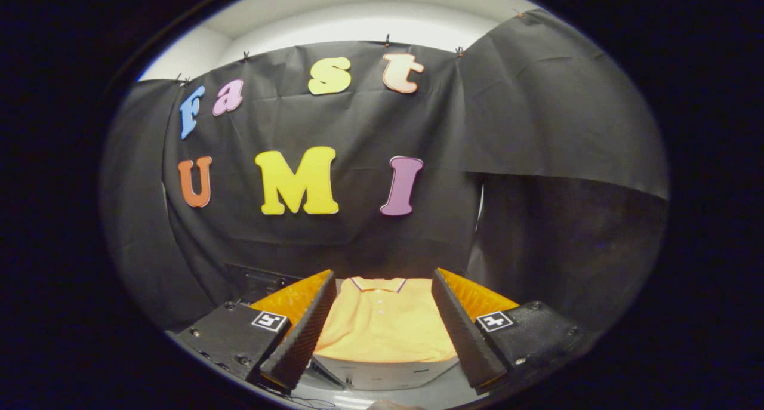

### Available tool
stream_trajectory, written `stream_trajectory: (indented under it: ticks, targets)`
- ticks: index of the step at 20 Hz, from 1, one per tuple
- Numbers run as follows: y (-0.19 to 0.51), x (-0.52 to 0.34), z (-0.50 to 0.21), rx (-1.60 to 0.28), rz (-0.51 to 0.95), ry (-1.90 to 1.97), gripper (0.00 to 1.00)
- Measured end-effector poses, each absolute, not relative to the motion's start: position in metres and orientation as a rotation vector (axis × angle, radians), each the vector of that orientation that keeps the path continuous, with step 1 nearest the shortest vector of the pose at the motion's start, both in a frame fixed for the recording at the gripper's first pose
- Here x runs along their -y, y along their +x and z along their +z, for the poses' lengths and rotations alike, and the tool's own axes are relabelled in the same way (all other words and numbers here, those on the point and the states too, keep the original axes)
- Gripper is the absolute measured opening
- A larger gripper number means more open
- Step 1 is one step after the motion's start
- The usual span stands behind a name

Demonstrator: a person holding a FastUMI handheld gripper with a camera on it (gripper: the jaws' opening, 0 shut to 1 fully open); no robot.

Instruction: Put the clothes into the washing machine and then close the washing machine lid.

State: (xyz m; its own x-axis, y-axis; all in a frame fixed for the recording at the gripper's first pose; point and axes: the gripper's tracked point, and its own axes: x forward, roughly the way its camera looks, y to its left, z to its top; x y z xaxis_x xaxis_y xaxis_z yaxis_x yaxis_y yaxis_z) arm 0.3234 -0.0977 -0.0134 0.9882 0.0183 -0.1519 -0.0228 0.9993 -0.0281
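A folded yellow polo shirt with a striped collar lies flat on a pale boxy surface, just ahead of and between my fingers. My gripper stands open, its ribbed black pads spread wide to either side of the shirt without touching it. The pale box under the shirt shows its front edge below the cloth; whether it is the washing machine I cannot tell.
A dark panel sits behind the left finger, low against the booth wall. Black cloth hangs close behind the shirt and drapes down on the right.
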Motion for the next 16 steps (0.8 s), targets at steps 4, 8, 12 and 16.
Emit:
stream_trajectory:
  ticks: [4,8,12,16]
  targets:
    - [0.393,0.098,-0.041,-0.227,0.042,-0.022,1.00]
    - [0.450,0.095,-0.077,-0.331,0.053,-0.001,1.00]
    - [0.491,0.094,-0.110,-0.414,0.044,-0.005,1.00]
    - [0.520,0.091,-0.148,-0.526,0.033,0.031,1.00]
